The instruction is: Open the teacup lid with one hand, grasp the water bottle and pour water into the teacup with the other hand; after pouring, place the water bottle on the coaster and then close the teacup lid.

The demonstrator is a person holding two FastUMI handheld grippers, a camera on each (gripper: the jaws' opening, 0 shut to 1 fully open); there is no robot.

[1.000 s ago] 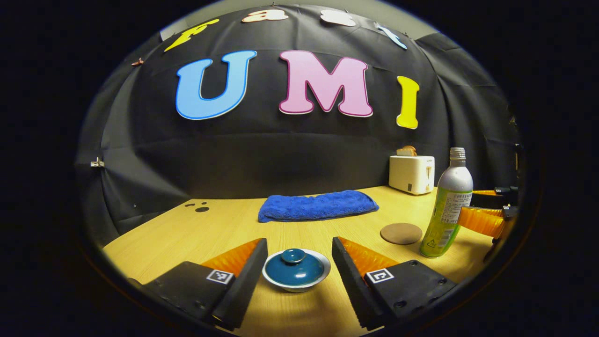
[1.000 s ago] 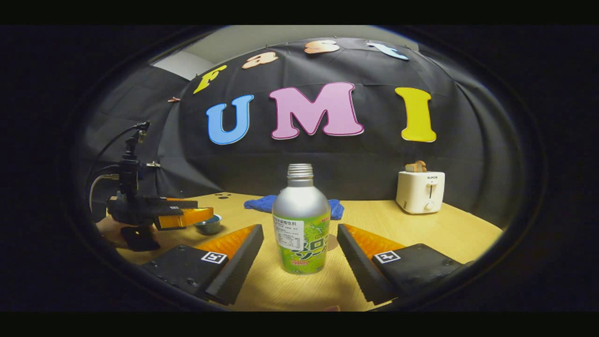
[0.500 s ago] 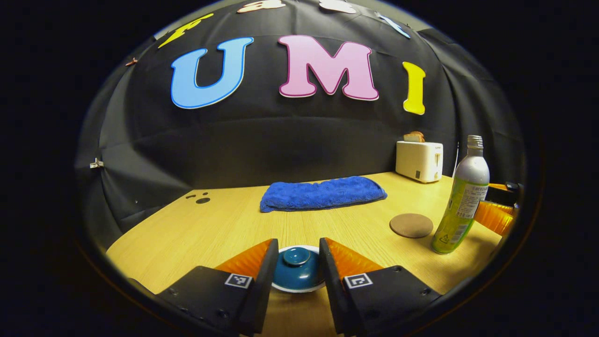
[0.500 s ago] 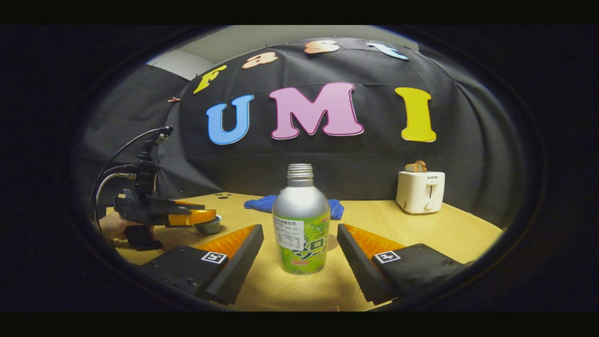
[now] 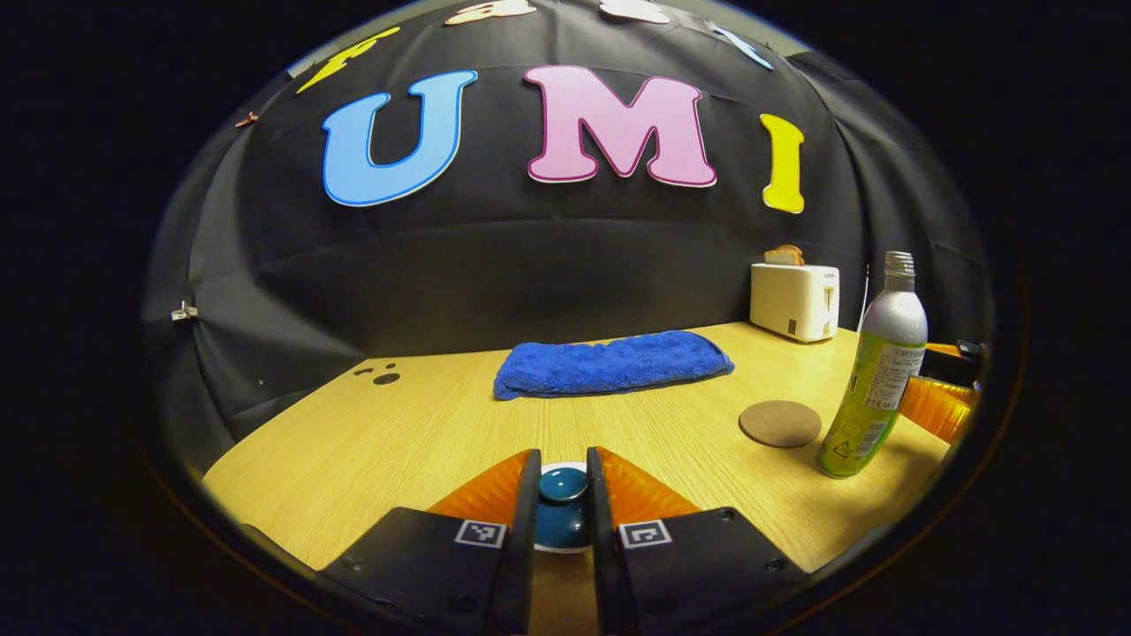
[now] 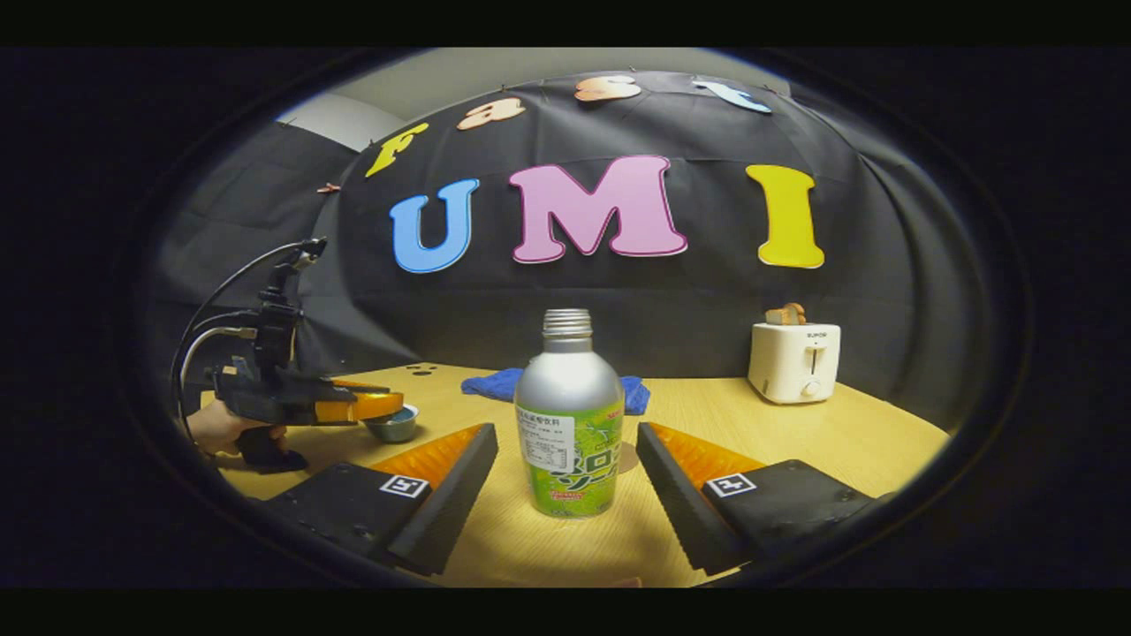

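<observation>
Between left gripper (image 5: 563, 495) fingers, lid knob (image 5: 563, 484) pinched.

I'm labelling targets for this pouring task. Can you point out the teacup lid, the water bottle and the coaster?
teacup lid (image 5: 563, 485): left gripper view, on its knob between the fingers.
water bottle (image 6: 569, 442): right gripper view, on its label.
coaster (image 5: 779, 423): left gripper view, on its flat top.

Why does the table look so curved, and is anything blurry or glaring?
Left gripper view: fisheye bends the table; teacup lid sharp, with a small glint. Right gripper view: softer image; water bottle shows a dull sheen, and its shadow falls toward the camera.
</observation>
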